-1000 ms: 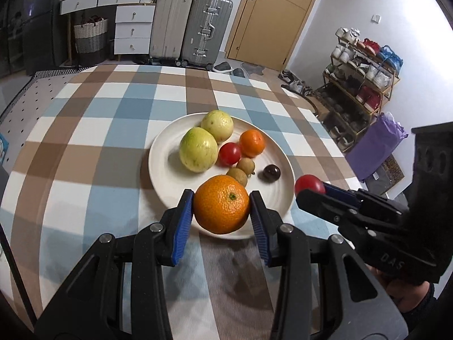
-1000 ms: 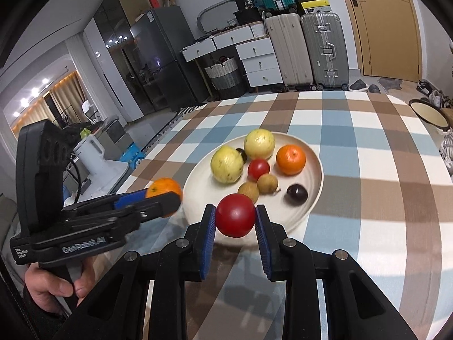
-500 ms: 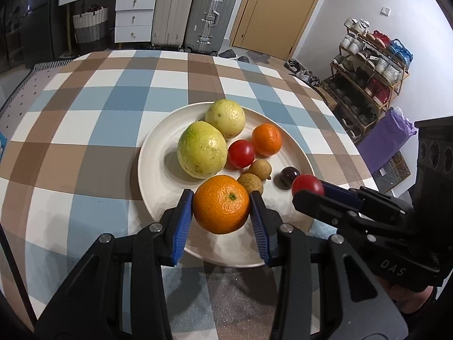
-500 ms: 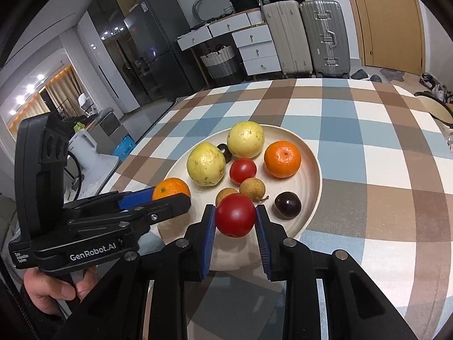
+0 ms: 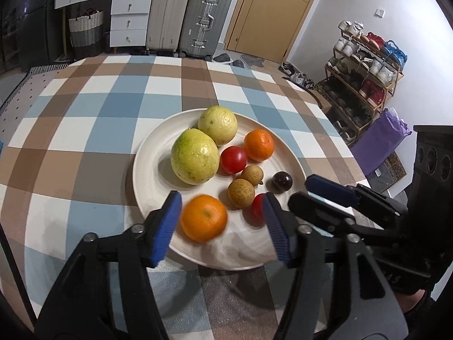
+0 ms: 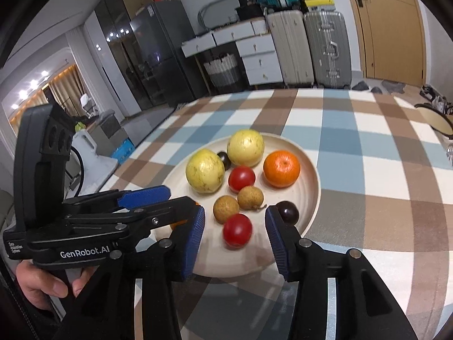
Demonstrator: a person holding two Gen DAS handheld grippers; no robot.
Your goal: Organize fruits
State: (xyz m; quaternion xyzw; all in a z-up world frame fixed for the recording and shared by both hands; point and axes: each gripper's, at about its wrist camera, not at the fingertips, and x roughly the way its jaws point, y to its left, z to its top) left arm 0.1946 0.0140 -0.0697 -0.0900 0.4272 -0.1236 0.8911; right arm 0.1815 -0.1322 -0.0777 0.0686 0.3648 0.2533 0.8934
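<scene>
Jaws on both grippers are opening over the near rim of a round cream plate (image 5: 147,175) on a checked tablecloth (image 5: 85,130). The left gripper (image 5: 220,226) has blue pads clear of an orange (image 5: 203,217), which is blurred between them and low over the plate's near edge; whether it already rests on the plate cannot be told. The right gripper (image 6: 235,236) likewise stands released around a red tomato (image 6: 237,230), which is slightly blurred just above or on the plate, with gaps on both sides. A person's hand (image 6: 42,283) grips the left tool's handle at the lower left of the right wrist view.

Just beyond the tomato lie two tan longans (image 6: 239,202) side by side, with a dark plum (image 6: 288,212) to their right near the rim. Farther in sit a second tomato (image 6: 241,178), a smaller orange (image 6: 281,168), and two yellow-green guavas (image 6: 223,160), touching. Another dark fruit (image 6: 225,158) peeks between the guavas.

Past the table stand suitcases (image 5: 187,14), white drawers (image 5: 128,17) and a shoe rack (image 5: 365,76).
</scene>
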